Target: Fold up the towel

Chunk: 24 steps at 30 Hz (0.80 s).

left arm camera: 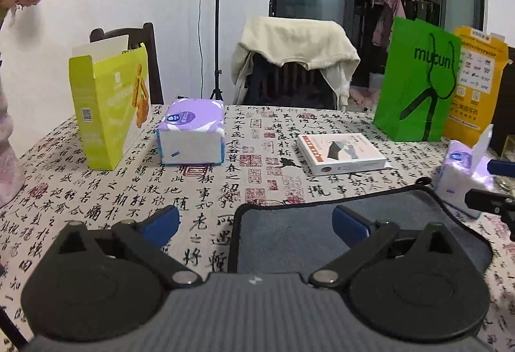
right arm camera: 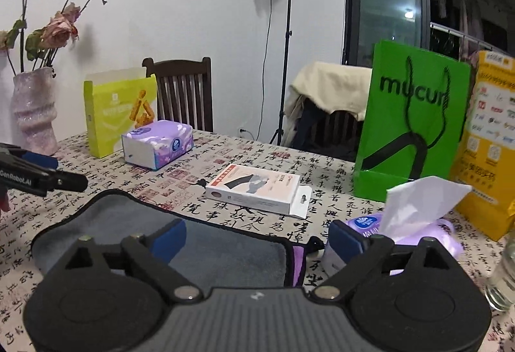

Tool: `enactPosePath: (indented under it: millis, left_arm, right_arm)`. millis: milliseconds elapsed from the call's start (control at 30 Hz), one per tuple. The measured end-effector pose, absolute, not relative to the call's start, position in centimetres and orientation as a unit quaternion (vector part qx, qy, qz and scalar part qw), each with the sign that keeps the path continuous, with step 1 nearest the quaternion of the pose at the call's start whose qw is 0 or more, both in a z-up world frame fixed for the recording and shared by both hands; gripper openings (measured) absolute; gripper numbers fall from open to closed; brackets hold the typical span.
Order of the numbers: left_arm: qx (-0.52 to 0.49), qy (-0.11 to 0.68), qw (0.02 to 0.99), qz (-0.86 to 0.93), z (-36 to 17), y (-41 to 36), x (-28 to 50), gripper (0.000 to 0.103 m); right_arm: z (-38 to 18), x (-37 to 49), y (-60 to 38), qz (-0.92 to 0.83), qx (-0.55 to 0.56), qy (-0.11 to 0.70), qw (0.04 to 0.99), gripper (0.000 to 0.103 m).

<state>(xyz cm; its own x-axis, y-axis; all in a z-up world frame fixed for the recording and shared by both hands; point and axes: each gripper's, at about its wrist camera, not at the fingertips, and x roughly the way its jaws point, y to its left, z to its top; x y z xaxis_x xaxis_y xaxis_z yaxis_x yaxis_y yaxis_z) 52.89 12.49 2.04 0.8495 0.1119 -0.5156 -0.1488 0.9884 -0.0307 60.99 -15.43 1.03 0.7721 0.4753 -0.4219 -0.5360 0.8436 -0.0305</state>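
Grey towel [left arm camera: 289, 239] flat on the bench [left arm camera: 225, 165], both grippers released above it.
Soft, napped cloth with black piping and rounded corners lies on calligraphy-print fabric; left gripper [left arm camera: 254, 220] and right gripper [right arm camera: 257, 237] spread blue-padded fingers [right arm camera: 169, 237] wide, grasping nothing.

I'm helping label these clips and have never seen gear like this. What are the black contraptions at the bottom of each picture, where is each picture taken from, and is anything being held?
There is no robot: a person holds a pair of tongs in each hand, each with a camera looking forward along its two blue-tipped fingers. One picture comes from the left tongs, the other from the right tongs. Both pairs are open and hold nothing.

On the patterned table a grey towel lies spread out below the tongs. Around it are two purple tissue packs, one closed and one open, a white flat box, a yellow-green carton, a green bag and a vase of dried roses.
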Motion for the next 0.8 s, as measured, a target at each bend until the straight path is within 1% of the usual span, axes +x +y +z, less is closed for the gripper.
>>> enactPosePath:
  millis: [267,800]
  left_arm:
    - [-0.028,0.264,0.962,0.062,2.5,11.2,49.5,0.103]
    - [-0.008,0.235,0.97,0.058,3.4,8.9,41.5,0.103]
  right_arm:
    - [1.3,58.0,-16.6,0.266,-0.058,0.207,0.94,0.095]
    - [1.6,51.0,-18.1,0.263,-0.055,0.199,0.943,0.097]
